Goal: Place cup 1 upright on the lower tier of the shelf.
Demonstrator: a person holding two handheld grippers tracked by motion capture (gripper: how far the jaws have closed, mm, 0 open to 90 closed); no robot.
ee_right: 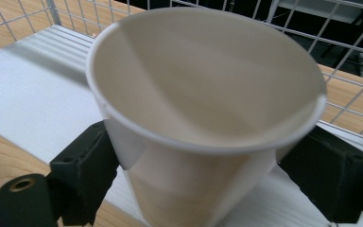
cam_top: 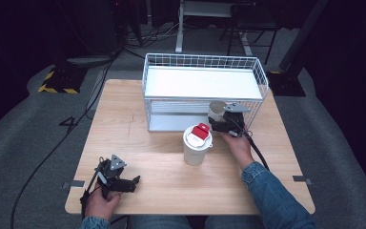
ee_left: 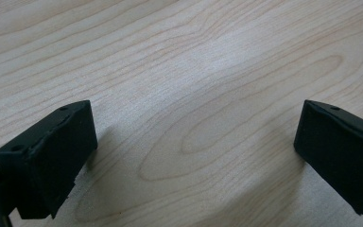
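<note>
the right gripper [cam_top: 218, 120] reaches into the lower shelf of a white wire rack [cam_top: 263, 78], its jaws either side of an empty white paper cup [ee_right: 203, 113]. in the right gripper view the cup stands upright on the white shelf board [ee_right: 23, 90] between the two jaws; both pads lie at the cup wall, though whether they press it i cannot tell. just beside this gripper, towards the person, a second white cup [cam_top: 197, 145] with a lid and red tab stands on the wooden table [cam_top: 138, 143]. the left gripper [cam_top: 134, 183] rests low over bare tabletop well apart from both cups, jaws spread wide with nothing between them.
</note>
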